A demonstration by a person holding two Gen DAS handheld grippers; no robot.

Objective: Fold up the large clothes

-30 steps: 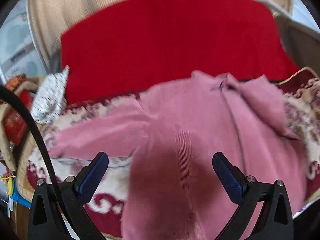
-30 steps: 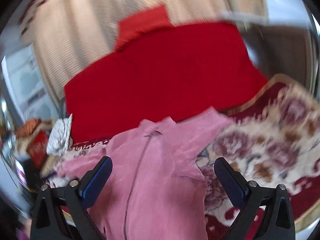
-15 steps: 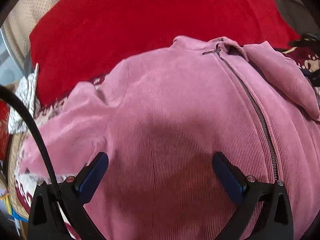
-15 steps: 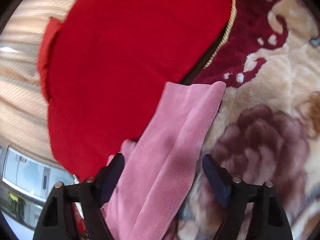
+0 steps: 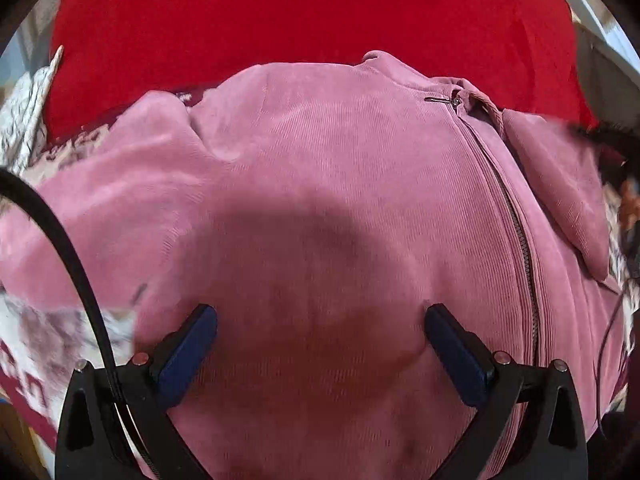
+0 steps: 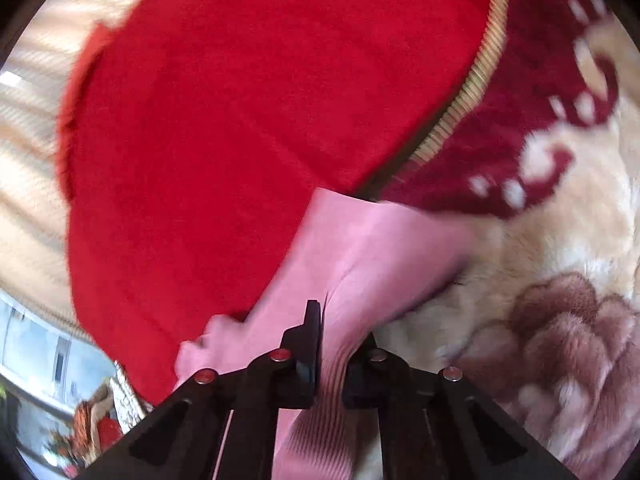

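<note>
A pink corduroy jacket (image 5: 340, 184) with a front zipper (image 5: 516, 220) lies spread on a floral blanket. My left gripper (image 5: 320, 344) is open, its blue pads (image 5: 188, 352) just above the jacket's body, holding nothing. In the right wrist view my right gripper (image 6: 336, 332) is shut on the jacket's pink sleeve (image 6: 372, 256), which bunches between the fingers and lies over the blanket.
A large red cushion (image 5: 300, 12) stands behind the jacket and also shows in the right wrist view (image 6: 240, 120). The maroon and cream floral blanket (image 6: 560, 240) covers the surface. A white patterned cloth (image 5: 24, 120) lies at the left. A black cable (image 5: 72, 264) hangs by my left gripper.
My right gripper has closed on the pink sleeve, which was between its open fingers before. My left gripper has moved lower and closer over the jacket, still open.
</note>
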